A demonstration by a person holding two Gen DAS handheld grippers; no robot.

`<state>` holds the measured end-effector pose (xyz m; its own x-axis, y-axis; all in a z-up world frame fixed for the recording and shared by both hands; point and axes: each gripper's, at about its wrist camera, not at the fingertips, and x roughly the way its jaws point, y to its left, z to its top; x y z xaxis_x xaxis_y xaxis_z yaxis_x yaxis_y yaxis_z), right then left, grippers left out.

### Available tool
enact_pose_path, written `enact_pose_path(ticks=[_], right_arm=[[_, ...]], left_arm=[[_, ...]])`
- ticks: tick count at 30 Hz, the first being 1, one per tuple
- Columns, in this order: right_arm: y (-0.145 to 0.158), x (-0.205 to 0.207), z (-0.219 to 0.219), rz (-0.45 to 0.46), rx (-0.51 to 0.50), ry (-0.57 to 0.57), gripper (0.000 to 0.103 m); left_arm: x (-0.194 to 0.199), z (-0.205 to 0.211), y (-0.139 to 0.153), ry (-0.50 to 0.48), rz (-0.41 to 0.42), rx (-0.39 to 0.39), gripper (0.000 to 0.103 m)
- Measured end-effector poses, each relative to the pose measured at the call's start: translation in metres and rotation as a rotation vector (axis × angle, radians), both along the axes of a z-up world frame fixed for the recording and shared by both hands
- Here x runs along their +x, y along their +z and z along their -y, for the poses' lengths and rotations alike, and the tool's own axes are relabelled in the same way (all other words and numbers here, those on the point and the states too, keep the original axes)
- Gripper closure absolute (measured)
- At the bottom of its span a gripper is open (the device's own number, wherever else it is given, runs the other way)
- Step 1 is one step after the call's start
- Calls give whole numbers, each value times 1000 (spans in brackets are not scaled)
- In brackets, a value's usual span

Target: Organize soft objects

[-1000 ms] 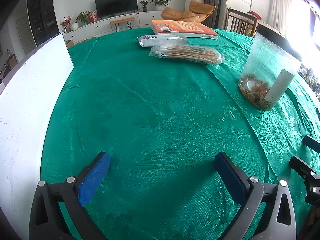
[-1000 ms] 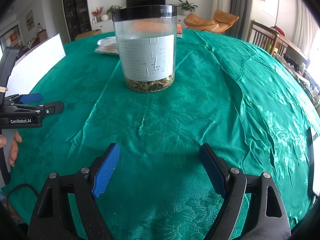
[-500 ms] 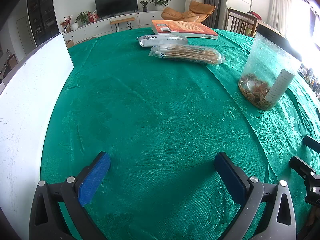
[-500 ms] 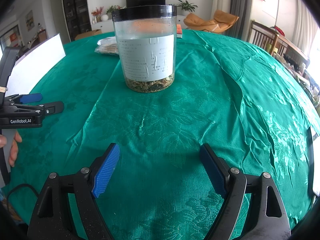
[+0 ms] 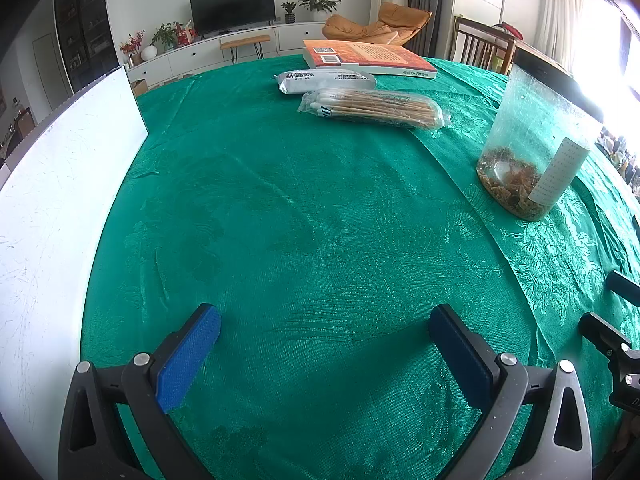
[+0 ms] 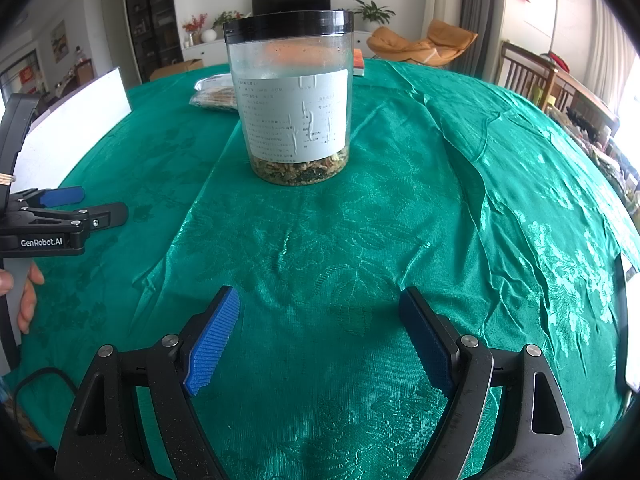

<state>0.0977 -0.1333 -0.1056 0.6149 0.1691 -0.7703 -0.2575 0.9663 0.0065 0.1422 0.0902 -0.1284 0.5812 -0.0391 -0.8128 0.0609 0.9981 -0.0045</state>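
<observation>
The left gripper (image 5: 324, 340) gapes wide, holding nothing, above the tablecloth (image 5: 320, 200). The right gripper (image 6: 320, 332) is likewise spread and empty, facing the jar (image 6: 290, 100).

Green tablecloth (image 5: 320, 220) with a woven leaf pattern fills mid-frame — blue ribbed pads (image 6: 212, 344) at the bottom, an orange book (image 5: 372, 56) at top, a clear black-lidded jar (image 6: 290, 100), white-labelled.

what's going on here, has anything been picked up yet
Nothing is picked up yet. A person holds a two-finger gripper in each hand over a table with a green cloth. The left gripper and right gripper are both open and empty. A clear jar with a black lid stands upright ahead of the right gripper. Farther off lie a bag of cotton swabs, a white packet and a book.
</observation>
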Motion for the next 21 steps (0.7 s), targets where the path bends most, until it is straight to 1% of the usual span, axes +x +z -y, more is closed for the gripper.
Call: enact_pose_path(ticks=[19,21], right_arm=[[0,0,0,0,0,0,19],[-1,0,0,0,1,0,19]], left_arm=[[0,0,0,0,-1,0,0],[1,-1,0,-6,-13,6,0]])
